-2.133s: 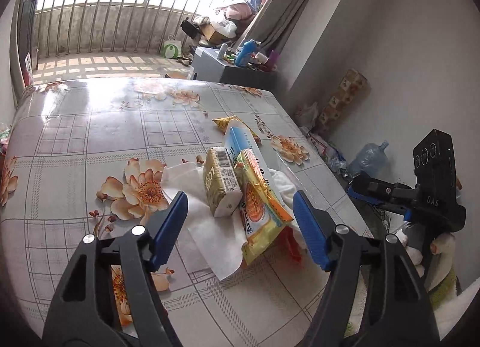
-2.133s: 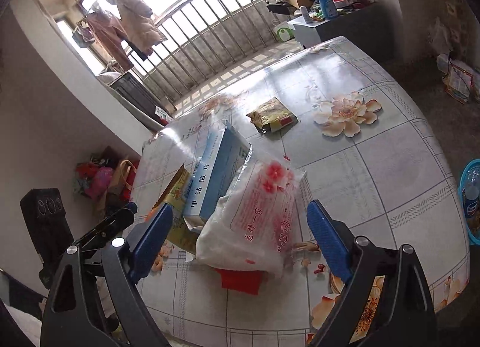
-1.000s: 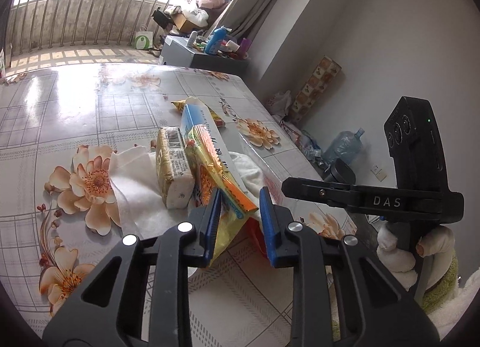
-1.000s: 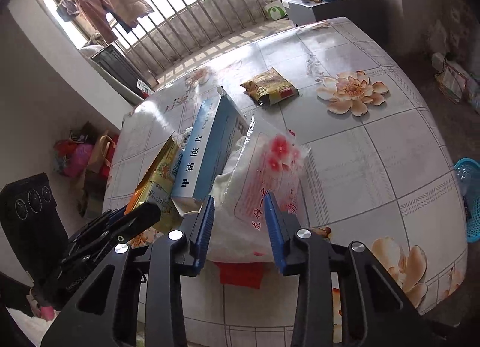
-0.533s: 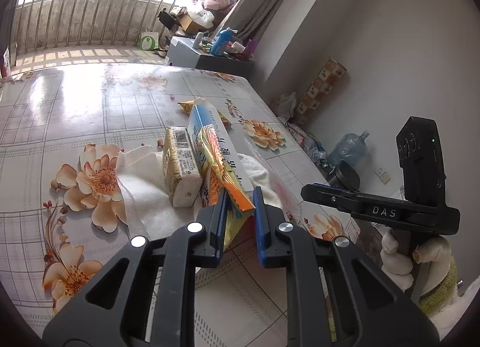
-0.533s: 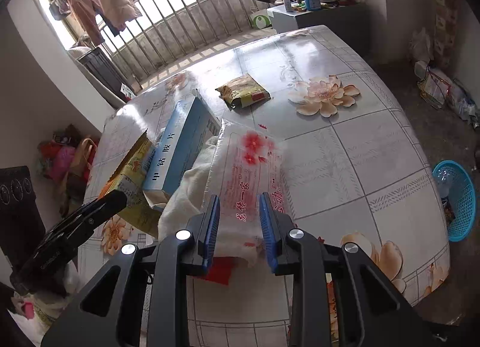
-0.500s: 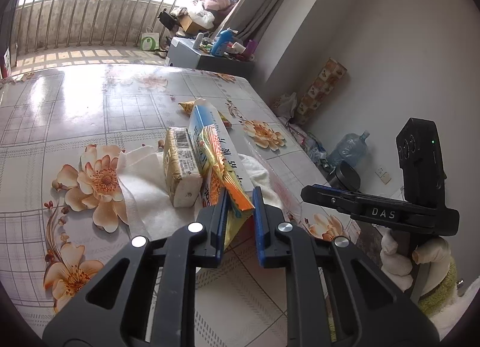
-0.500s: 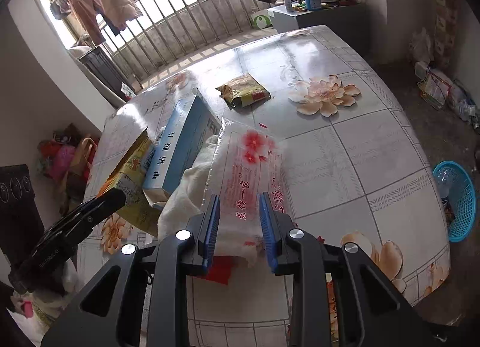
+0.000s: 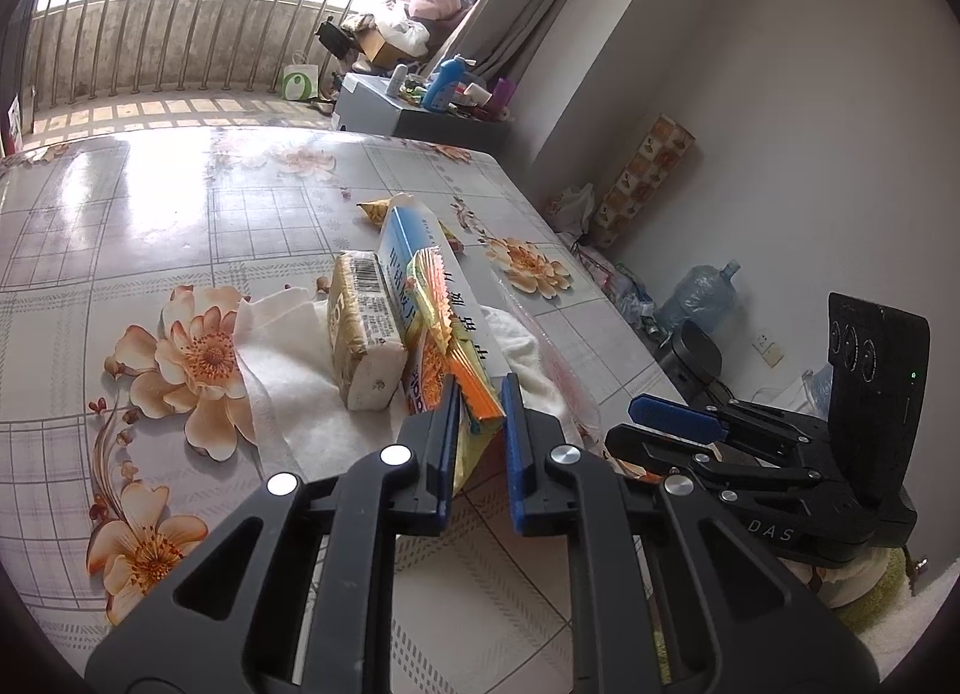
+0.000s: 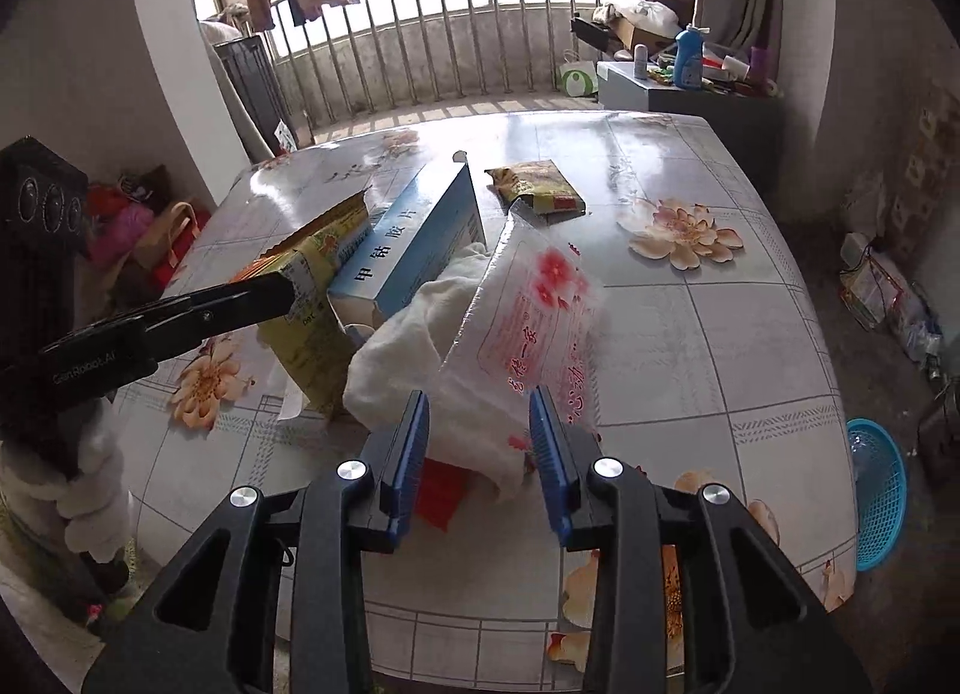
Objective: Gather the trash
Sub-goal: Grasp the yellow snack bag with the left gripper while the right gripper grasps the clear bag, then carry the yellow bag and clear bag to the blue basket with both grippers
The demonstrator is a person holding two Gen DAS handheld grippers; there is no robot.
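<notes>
A heap of trash lies on the flower-patterned table (image 9: pixel 120 202). My left gripper (image 9: pixel 477 442) is shut on the orange-yellow snack wrapper (image 9: pixel 444 346), which leans against a blue and white box (image 9: pixel 414 250) and a yellowish packet with a barcode (image 9: pixel 360 322) on white tissue (image 9: pixel 282 376). My right gripper (image 10: pixel 480 448) is shut on a clear plastic bag with red flowers (image 10: pixel 528 328) stuffed with white cloth (image 10: pixel 408 340). The box (image 10: pixel 420 238) and the wrapper (image 10: pixel 306 274) also show in the right wrist view. A red piece (image 10: pixel 441 493) lies under the bag.
A yellow snack packet (image 10: pixel 537 187) lies farther back on the table. A blue basket (image 10: pixel 879 490) stands on the floor at the right. A water jug (image 9: pixel 696 298) and bags sit by the wall. A cluttered low cabinet (image 10: pixel 678 88) stands behind the table.
Both grippers have closed, the left on the snack wrapper and the right on the flowered bag. The right gripper view has swung to the right and the bag is lifted a little.
</notes>
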